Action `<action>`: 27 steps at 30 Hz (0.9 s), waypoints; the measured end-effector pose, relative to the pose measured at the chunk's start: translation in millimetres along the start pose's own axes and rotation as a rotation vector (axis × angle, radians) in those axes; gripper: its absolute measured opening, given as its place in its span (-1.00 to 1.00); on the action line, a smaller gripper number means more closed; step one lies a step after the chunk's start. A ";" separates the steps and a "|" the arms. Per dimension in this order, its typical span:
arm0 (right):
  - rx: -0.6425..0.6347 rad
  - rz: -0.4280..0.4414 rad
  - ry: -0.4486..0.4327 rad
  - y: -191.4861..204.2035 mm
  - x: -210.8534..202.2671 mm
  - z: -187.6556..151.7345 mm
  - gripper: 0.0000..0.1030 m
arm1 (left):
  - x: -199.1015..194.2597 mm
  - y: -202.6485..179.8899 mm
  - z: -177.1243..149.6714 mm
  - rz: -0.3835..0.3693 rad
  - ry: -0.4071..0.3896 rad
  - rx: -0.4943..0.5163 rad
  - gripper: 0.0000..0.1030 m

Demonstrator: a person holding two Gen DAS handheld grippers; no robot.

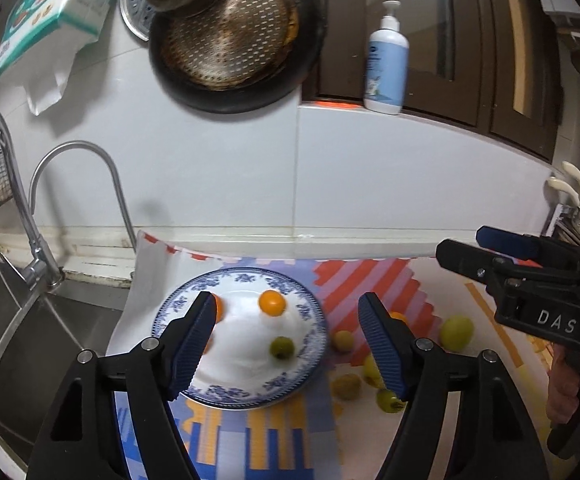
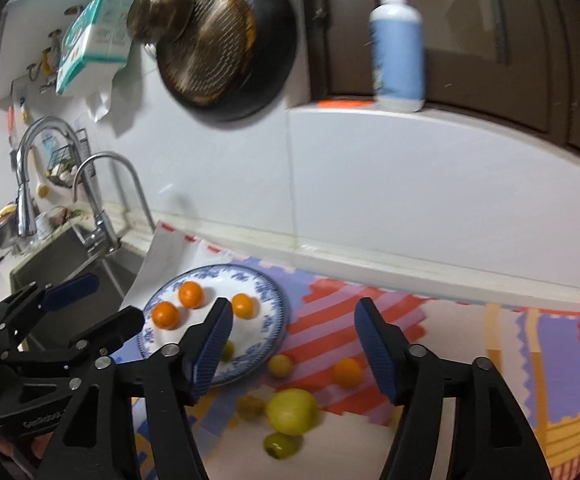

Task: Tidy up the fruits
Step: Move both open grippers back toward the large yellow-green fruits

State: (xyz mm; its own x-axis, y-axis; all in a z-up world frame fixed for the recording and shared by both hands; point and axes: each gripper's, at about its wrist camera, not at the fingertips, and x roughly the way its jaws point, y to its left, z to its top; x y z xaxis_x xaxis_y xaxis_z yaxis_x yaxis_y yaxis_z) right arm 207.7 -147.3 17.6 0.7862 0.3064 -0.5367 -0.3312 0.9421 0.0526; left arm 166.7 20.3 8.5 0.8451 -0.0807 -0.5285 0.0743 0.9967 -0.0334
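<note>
A kitchen counter under a white tiled wall carries a colourful mat (image 2: 370, 320), with a sink (image 1: 18, 320) at the left of both frames. In the lower middle of the frame, left of centre, a blue-patterned plate (image 2: 274, 300) lies on the mat and holds three oranges (image 2: 191, 294) and one small green fruit (image 1: 282, 347). To the right of the plate, loose on the mat, I count one more orange (image 2: 347, 373) and about five yellow-green fruits, the biggest (image 2: 292, 411) low in the right wrist frame; blur makes this count uncertain. So the sorting seems about half done. The left gripper (image 1: 288, 344) and the right gripper (image 2: 292, 346) both stand spread and empty above the fruits.
</note>
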 end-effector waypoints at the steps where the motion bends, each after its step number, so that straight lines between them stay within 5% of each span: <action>1: 0.002 -0.010 -0.007 -3.4 -4.1 -1.0 0.28 | -1.3 -3.9 -0.4 0.000 -0.003 0.008 0.42; 12: 0.033 -0.094 -0.011 -41.9 -30.5 -23.4 0.28 | -0.6 -50.7 -10.2 -0.047 0.020 0.091 0.46; 27: 0.042 -0.132 0.110 -78.7 -16.3 -65.0 0.28 | 30.1 -88.8 -37.9 -0.082 0.119 0.233 0.46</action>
State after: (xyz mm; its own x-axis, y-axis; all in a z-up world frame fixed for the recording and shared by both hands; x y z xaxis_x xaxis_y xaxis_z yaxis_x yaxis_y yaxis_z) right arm 187.1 -235.3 -32.6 0.7588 0.1652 -0.6300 -0.2052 0.9787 0.0095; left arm 165.4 -70.2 -36.6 0.7641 -0.1456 -0.6285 0.2717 0.9562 0.1087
